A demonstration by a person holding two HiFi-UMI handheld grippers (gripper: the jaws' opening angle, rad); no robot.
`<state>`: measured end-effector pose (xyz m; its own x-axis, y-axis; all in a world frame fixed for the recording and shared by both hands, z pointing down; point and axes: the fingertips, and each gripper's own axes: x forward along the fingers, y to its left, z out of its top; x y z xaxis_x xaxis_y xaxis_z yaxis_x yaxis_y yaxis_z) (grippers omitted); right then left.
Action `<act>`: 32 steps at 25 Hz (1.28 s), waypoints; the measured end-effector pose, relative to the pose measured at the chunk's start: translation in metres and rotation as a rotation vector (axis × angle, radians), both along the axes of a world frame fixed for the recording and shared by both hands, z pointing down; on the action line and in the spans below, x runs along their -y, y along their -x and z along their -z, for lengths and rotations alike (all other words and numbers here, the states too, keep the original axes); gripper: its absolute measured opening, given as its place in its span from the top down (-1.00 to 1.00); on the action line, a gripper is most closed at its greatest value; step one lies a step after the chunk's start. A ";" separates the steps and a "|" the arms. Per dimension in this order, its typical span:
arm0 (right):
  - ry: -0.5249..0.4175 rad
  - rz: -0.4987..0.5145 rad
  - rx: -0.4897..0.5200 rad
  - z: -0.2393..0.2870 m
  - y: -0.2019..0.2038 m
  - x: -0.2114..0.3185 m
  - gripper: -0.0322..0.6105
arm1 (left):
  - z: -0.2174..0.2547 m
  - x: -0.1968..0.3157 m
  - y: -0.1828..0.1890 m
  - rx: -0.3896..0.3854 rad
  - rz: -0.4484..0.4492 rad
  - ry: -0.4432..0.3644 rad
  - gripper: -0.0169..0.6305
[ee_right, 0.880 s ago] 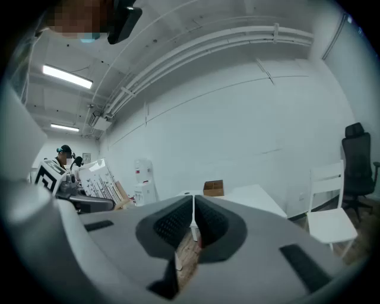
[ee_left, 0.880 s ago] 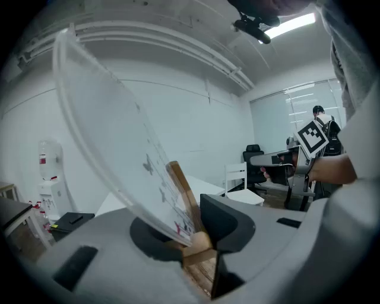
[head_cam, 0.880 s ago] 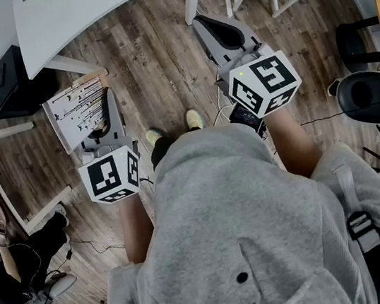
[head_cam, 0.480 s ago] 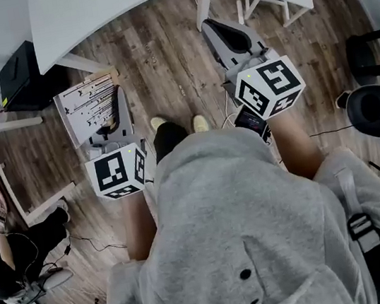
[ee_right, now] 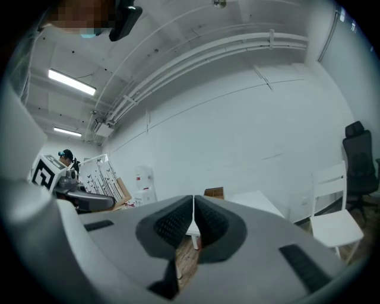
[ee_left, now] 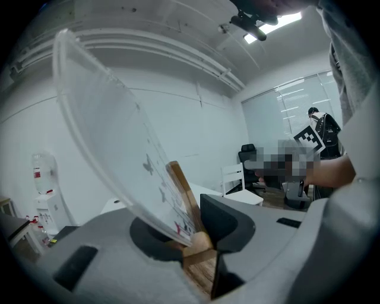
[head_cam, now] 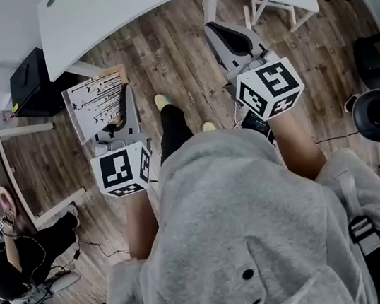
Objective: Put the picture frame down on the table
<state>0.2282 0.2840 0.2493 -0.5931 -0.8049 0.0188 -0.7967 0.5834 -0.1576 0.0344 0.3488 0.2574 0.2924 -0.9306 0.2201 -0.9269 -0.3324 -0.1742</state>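
Picture frame (head_cam: pixel 99 105): wood rim, clear front pane, print of thin black lines and small dark marks. It's off the table (head_cam: pixel 131 3), in the air over the wood floor (head_cam: pixel 176 64) on the near side of the table's front edge, toward its left end. Not set down yet.

Left claw (head_cam: pixel 120 125) is clenched on the frame's bottom edge. In the left gripper view the wood rim (ee_left: pixel 181 193) sits pinched between the pads and the pane fans up and left, tilted. Low grip probably chosen so most of the frame stays clear of the claw and the face stays unmarked. Downside: it's top-heavy, so it could pivot in the pads.

Right claw (ee_right: pixel 193 222) is closed on nothing, pads together. It's held level, right of the frame and also short of the table; looks like it's just parked out of the way.

My read: carry phase. The frame needs to go forward over the table's edge, then down, before the left claw lets go.
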 end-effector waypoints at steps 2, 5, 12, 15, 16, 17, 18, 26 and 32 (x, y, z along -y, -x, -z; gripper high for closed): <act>-0.002 0.000 0.003 0.000 0.001 0.004 0.81 | -0.001 0.006 -0.002 0.005 -0.007 -0.008 0.62; -0.007 0.009 -0.010 -0.001 0.005 0.012 0.81 | -0.004 0.017 -0.001 -0.008 -0.012 -0.009 0.62; 0.009 0.012 -0.037 -0.004 0.029 0.044 0.81 | -0.009 0.049 0.023 -0.027 -0.011 0.003 0.62; 0.024 0.013 -0.047 -0.010 0.035 0.060 0.81 | -0.014 0.065 0.032 -0.031 -0.008 0.013 0.62; 0.030 0.012 -0.049 -0.012 0.038 0.066 0.81 | -0.016 0.071 0.035 -0.033 -0.008 0.017 0.62; 0.037 0.012 -0.051 -0.014 0.042 0.072 0.81 | -0.017 0.077 0.039 -0.034 -0.008 0.022 0.62; 0.043 0.013 -0.054 -0.015 0.046 0.080 0.81 | -0.018 0.084 0.043 -0.036 -0.007 0.026 0.62; 0.093 0.021 -0.087 -0.026 0.087 0.136 0.81 | -0.024 0.142 0.083 -0.042 -0.003 0.069 0.62; 0.103 0.031 -0.123 -0.032 0.113 0.172 0.81 | -0.030 0.179 0.104 -0.038 -0.012 0.083 0.62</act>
